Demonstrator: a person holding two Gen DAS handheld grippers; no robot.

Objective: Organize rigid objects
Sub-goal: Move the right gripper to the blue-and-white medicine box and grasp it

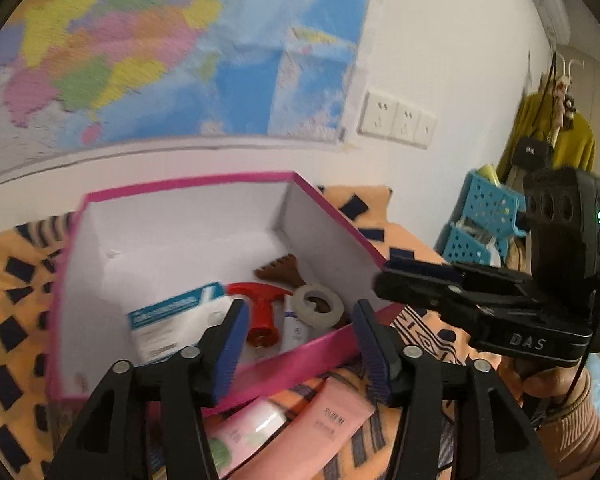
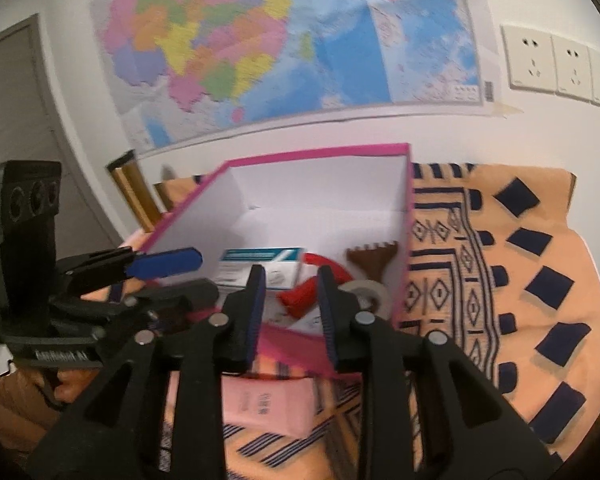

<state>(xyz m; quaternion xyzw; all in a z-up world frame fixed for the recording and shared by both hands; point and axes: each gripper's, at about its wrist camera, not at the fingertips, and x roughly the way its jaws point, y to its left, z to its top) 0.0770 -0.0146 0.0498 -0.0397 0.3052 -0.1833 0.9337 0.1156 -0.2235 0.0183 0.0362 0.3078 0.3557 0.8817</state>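
- Wall [image 2: 540, 140]: white, plain, behind the far edge of the table.
- Map [image 2: 260, 40]: large, multicoloured land areas, blue sea; fixed to the wall; blurred in both views.
- Wall sockets [image 2: 556, 68]: row of white plates, right of the map.
- Tablecloth [image 2: 540, 260]: orange with dark blue diamonds and striped bands, covering the table.
- Door [image 2: 16, 120]: grey, far left in the right wrist view.
- Basket rack [image 1: 484, 220]: blue, perforated, beyond the table's right edge.
- Hanging clothes [image 1: 572, 140]: mustard yellow, with a small black bag, far right.
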